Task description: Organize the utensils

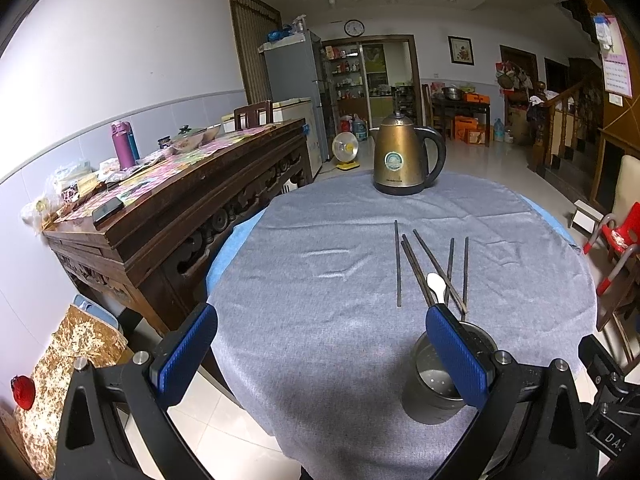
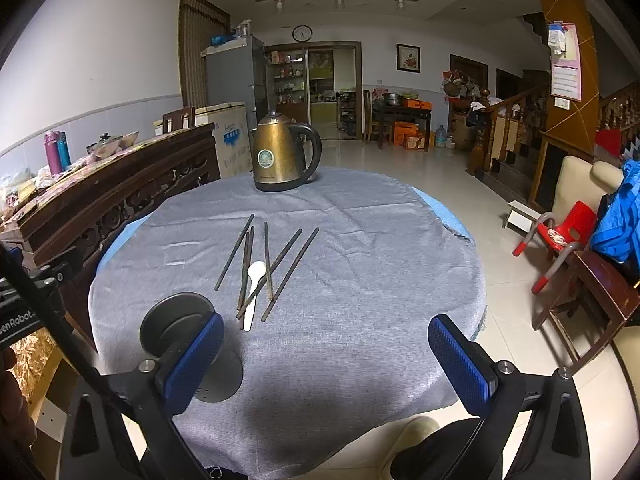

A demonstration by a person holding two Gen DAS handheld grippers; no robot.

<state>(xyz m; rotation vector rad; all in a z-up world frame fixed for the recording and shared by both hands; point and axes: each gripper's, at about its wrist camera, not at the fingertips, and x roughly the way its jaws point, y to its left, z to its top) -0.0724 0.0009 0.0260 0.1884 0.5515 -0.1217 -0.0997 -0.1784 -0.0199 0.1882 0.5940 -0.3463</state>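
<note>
Both tongs, left (image 1: pixel 320 354) and right (image 2: pixel 326 364), gape wide and empty above chopsticks (image 2: pixel 290 274), spoon (image 2: pixel 254 284) and metal holder (image 2: pixel 180 322) on the counter (image 2: pixel 360 280).

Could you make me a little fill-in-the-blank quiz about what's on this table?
1. The single white utensil among the dark chopsticks is a ____.
2. At the far side of the table stands a bronze-coloured ____.
3. Both the left gripper and the right gripper have their jaws ____, holding nothing.
4. The metal utensil holder has ____ utensils in it.

Missing words: spoon; kettle; open; no
</note>
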